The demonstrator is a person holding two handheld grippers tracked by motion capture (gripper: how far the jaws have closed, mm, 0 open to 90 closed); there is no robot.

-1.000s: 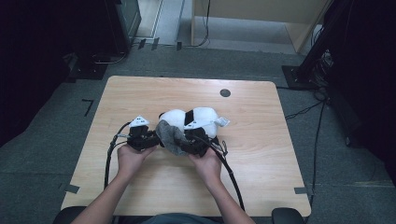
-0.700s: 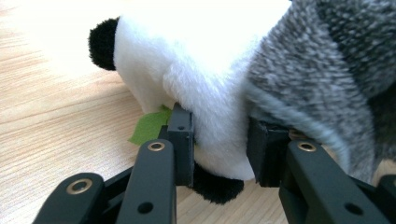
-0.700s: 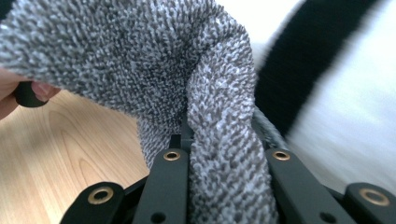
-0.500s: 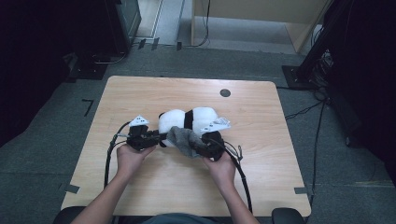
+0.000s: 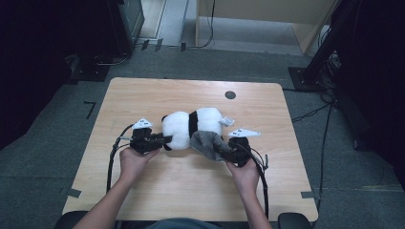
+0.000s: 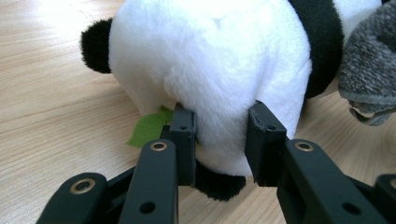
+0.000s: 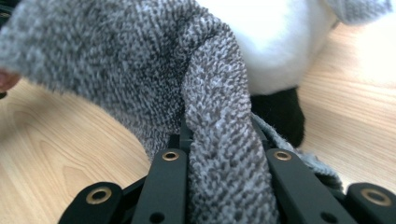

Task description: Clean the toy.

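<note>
The room came first: a dim space with grey carpet [image 5: 334,191], dark equipment at both sides and a pale wooden cabinet [image 5: 267,19] at the back. In it stood the light wooden counter [image 5: 157,191], bare but for a small dark round hole [image 5: 230,94] near its far edge.

On the counter, about midway, lay the plush panda [image 5: 191,128] on its side, white with a black band round its body. The grey knitted garment [image 5: 206,142] hung off the panda's near right flank, stretched toward the person's right.

The left gripper [image 6: 219,140] had its jaws clamped on the white plush of the panda's lower body, a black paw [image 6: 219,184] just below them and a green leaf [image 6: 149,128] beside them. The right gripper [image 7: 219,144] had its jaws pinched together on a fold of the grey knit, which draped over them.

The main risk, as I judged it, lay in the pull between the two hands. The left grip sat on soft, compressible plush; a strong tug from the right could drag the fur out of the jaws, and the whole panda would then slide across the smooth counter. The knit could also snag on a paw or on the black band and stretch rather than move. The right jaws held only a narrow fold, so the loose weave could slip free under load. The cables [image 5: 112,162] trailing from the grippers lay close to the forearms and could catch.
</note>
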